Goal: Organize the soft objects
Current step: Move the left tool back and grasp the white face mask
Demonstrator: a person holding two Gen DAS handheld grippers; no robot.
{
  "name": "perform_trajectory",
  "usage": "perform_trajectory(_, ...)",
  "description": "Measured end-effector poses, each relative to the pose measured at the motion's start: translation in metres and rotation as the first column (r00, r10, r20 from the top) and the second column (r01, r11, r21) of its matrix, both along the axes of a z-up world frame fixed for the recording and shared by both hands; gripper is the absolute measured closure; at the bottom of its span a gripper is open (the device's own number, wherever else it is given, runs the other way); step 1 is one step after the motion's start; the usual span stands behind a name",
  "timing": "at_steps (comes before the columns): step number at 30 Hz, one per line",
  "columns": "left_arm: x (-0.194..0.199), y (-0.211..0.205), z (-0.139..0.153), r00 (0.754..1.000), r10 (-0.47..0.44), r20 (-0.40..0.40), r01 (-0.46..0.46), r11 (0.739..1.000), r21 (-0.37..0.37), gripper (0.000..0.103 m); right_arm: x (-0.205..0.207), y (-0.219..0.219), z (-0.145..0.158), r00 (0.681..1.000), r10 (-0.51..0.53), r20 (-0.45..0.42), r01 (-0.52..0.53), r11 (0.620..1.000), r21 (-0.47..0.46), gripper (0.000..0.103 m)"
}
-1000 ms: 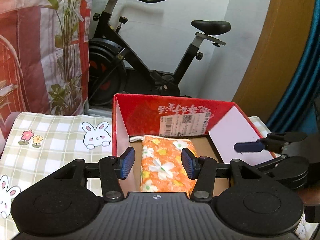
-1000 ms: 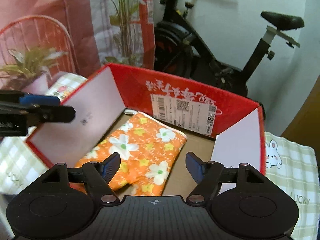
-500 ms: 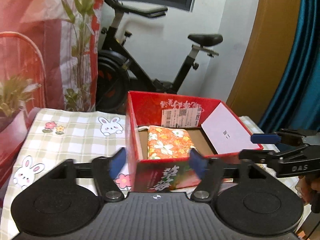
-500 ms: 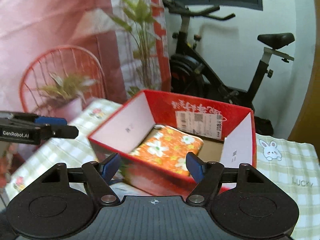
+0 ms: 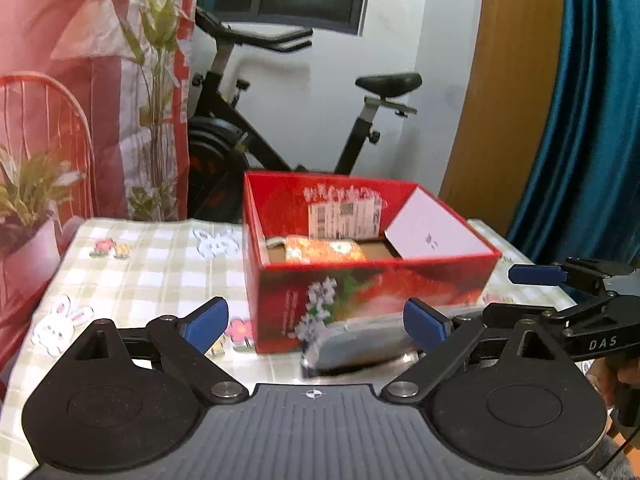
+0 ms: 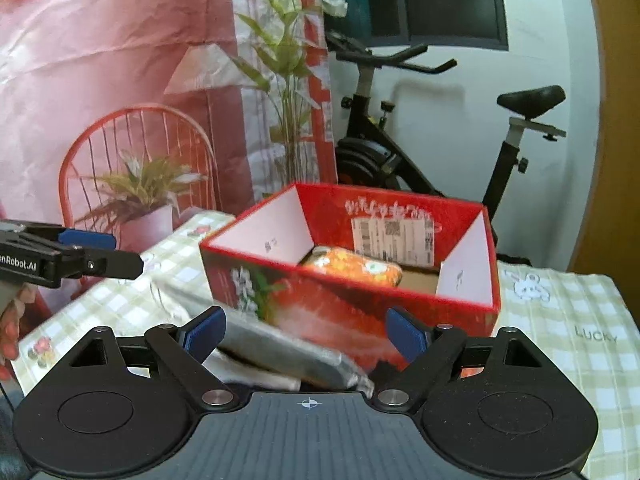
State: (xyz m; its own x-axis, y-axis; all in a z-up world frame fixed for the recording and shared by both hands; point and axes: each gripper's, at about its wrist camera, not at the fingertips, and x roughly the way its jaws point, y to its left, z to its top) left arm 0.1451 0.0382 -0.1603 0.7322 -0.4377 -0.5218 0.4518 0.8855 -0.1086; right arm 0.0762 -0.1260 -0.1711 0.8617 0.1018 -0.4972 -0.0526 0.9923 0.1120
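An orange flowered soft pad (image 5: 324,249) (image 6: 354,266) lies on the floor of an open red cardboard box (image 5: 360,280) (image 6: 344,304). A folded grey soft item (image 5: 360,344) (image 6: 288,352) lies on the table just in front of the box. My left gripper (image 5: 316,322) hovers back from the box, its jaws opening wide, nothing pressed between them. My right gripper (image 6: 306,332) is likewise drawn back with jaws opening, the grey item low beneath them and untouched. Each gripper shows at the edge of the other's view.
The table carries a green checked cloth with rabbits (image 5: 132,268) (image 6: 568,320). Behind it stand an exercise bike (image 5: 304,120) (image 6: 420,140), a printed red backdrop (image 6: 120,80) and a blue curtain (image 5: 592,120). A hand (image 6: 10,320) holds the left gripper.
Both grippers pulled back out of the box and away from the orange pad, their jaws widening. The box's outer front wall and the grey item came into view.
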Motion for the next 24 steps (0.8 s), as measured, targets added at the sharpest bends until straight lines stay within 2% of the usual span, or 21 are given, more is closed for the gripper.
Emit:
perform_trajectory(10,0.008,-0.008,-0.033,0.997,-0.031,-0.076,0.034,0.999,0.041,0.008,0.012,0.003,-0.033,0.997,0.014,-0.07,-0.014,1.0,-0.005,0.025)
perform_trajectory(15,0.017,-0.018,-0.048,0.995,-0.064,-0.082,0.068,0.996,0.057,0.011,0.023,0.001,-0.045,0.996,0.026,-0.09,-0.026,1.0,0.003,0.036)
perform_trajectory(18,0.026,-0.024,-0.053,0.993,-0.078,-0.085,0.083,0.995,0.052,0.017,0.028,-0.001,-0.051,0.994,0.03,-0.101,-0.029,1.0,0.005,0.041)
perform_trajectory(19,0.028,-0.025,-0.055,0.993,-0.081,-0.084,0.085,0.995,0.048,0.019,0.031,-0.002,-0.053,0.994,0.03,-0.106,-0.029,1.0,0.007,0.043)
perform_trajectory(21,0.033,-0.028,-0.056,0.992,-0.091,-0.082,0.094,0.995,0.033,0.028,0.034,-0.005,-0.054,0.993,0.031,-0.11,-0.029,0.999,0.014,0.054)
perform_trajectory(23,0.037,-0.029,-0.057,0.991,-0.098,-0.089,0.1,0.995,0.017,0.05,0.035,-0.006,-0.054,0.994,0.029,-0.102,-0.028,1.0,0.011,0.064)
perform_trajectory(24,0.037,-0.029,-0.058,0.992,-0.09,-0.086,0.092,0.996,0.016,0.054,0.035,-0.006,-0.053,0.995,0.023,-0.097,-0.023,1.0,0.001,0.069)
